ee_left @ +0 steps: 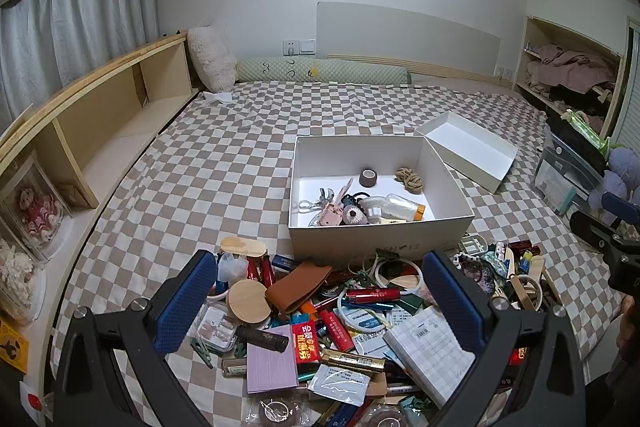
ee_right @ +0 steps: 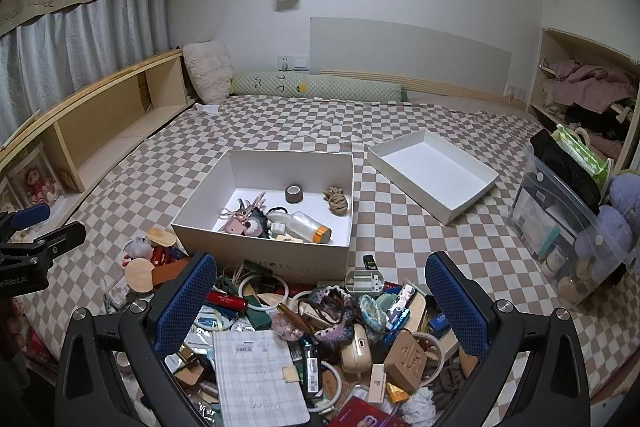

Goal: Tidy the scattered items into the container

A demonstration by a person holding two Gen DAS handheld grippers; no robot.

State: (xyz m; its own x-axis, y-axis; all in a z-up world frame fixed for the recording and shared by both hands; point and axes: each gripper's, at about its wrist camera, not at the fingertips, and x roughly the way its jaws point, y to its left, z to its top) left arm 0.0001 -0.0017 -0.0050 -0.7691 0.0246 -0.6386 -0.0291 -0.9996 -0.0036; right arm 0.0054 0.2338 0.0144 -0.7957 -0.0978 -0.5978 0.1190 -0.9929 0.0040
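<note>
Two tongs, both spread wide, nothing between the pads. White box sits on the checkered bedspread just past the pile, which butts against its near wall. Box already holds a few bits: tape roll, rope knot, clear bottle with an orange cap, scissors and a pink thing I can't make out. Lid lies upturned beside it, empty.

My read: between picks, most of the heap not yet moved. My left tongs hang over the brown leather sleeve and red pen; my right tongs over the notebook and crocheted scrunchie. Next move needs one piece singled out. Stuff overlaps, so something lying on top and slim enough for the pads is the safe choice, then a short lift over the box wall.

Right view alone shows the tan case and clear zip pouch. Left view alone shows the purple pad and round wooden lid.
</note>
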